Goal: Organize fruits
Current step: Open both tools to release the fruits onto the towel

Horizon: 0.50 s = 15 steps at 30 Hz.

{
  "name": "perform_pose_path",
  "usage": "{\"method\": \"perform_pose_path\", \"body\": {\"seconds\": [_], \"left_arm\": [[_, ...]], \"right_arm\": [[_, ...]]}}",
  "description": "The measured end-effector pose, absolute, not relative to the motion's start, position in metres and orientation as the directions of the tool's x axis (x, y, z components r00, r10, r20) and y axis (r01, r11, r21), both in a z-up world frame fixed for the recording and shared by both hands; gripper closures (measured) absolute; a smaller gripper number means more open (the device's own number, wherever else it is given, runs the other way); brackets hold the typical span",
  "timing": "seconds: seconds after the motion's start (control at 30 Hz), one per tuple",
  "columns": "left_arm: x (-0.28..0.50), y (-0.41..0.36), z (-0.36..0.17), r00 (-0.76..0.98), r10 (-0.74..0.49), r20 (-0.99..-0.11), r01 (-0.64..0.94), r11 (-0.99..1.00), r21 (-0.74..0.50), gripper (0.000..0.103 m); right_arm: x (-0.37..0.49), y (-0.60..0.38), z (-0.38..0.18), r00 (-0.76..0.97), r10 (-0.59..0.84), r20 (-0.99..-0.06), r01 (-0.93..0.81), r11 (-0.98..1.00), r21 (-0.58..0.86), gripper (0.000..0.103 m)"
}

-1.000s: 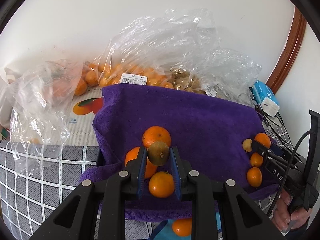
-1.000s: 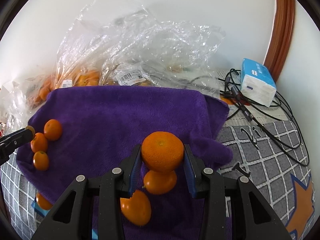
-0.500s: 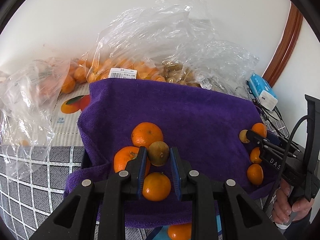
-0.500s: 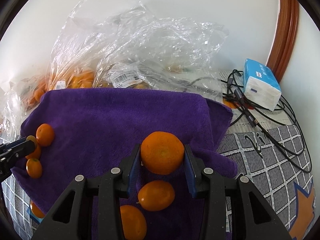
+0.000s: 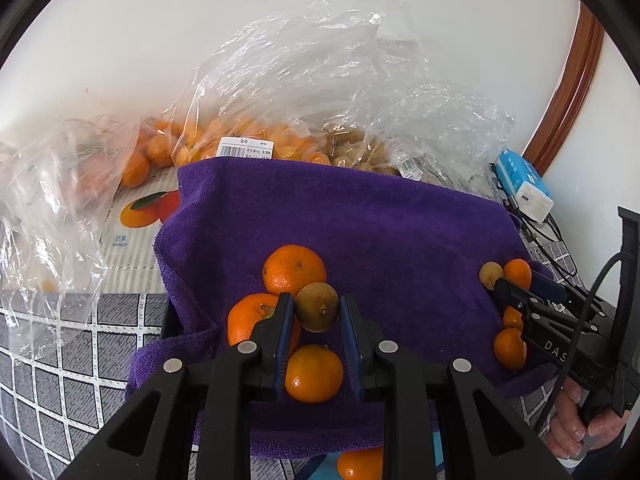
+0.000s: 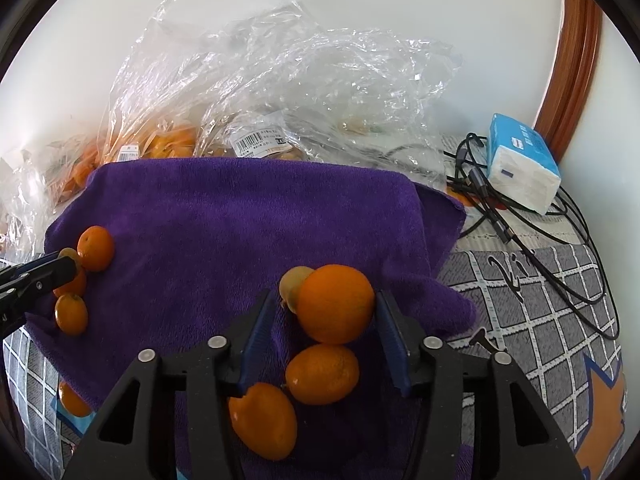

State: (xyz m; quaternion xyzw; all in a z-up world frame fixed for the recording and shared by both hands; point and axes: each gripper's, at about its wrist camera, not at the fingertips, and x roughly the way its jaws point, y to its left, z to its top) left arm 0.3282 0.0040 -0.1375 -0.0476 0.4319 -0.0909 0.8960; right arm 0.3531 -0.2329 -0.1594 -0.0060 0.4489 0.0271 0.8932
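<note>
A purple towel (image 5: 400, 232) bears two clusters of fruit. My left gripper (image 5: 317, 312) is shut on a small brown-yellow round fruit (image 5: 317, 307), held just above three oranges (image 5: 294, 270) at the towel's near-left corner. My right gripper (image 6: 324, 300) is opening its jaws around a large orange (image 6: 335, 309). Its left pad stands off the orange, which rests on the towel against a small brown fruit (image 6: 294, 282). Two more oranges (image 6: 322, 374) lie under that gripper. The left gripper's tip (image 6: 52, 270) shows at the towel's left edge.
Clear plastic bags (image 5: 304, 92) of oranges and small brown fruit lie behind the towel by the white wall. A blue tissue pack (image 6: 520, 160) and black cables (image 6: 540, 216) sit at the right. A mango-printed box (image 5: 140, 208) lies at the left. A hand (image 5: 576, 428) holds the right gripper.
The right jaws have widened and the large orange has sunk onto the towel beside a small brown fruit. The left gripper keeps its hold on the brown fruit, with only a slight shift of view.
</note>
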Motion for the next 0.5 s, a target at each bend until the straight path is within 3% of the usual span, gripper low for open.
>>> {"method": "perform_pose_path", "body": {"seconds": [0.17, 0.5], "left_arm": [[0.327, 0.001, -0.135, 0.608, -0.189, -0.771, 0.123, 0.982, -0.143, 0.080], [0.311, 0.008, -0.119, 0.606, -0.199, -0.770, 0.101, 0.980, -0.174, 0.057]], "right_arm": [[0.341, -0.231, -0.152, 0.601, 0.048, -0.798, -0.053, 0.998, 0.021, 0.042], [0.314, -0.228, -0.129, 0.619, 0.038, -0.784, -0.039, 0.999, 0.018, 0.037]]}}
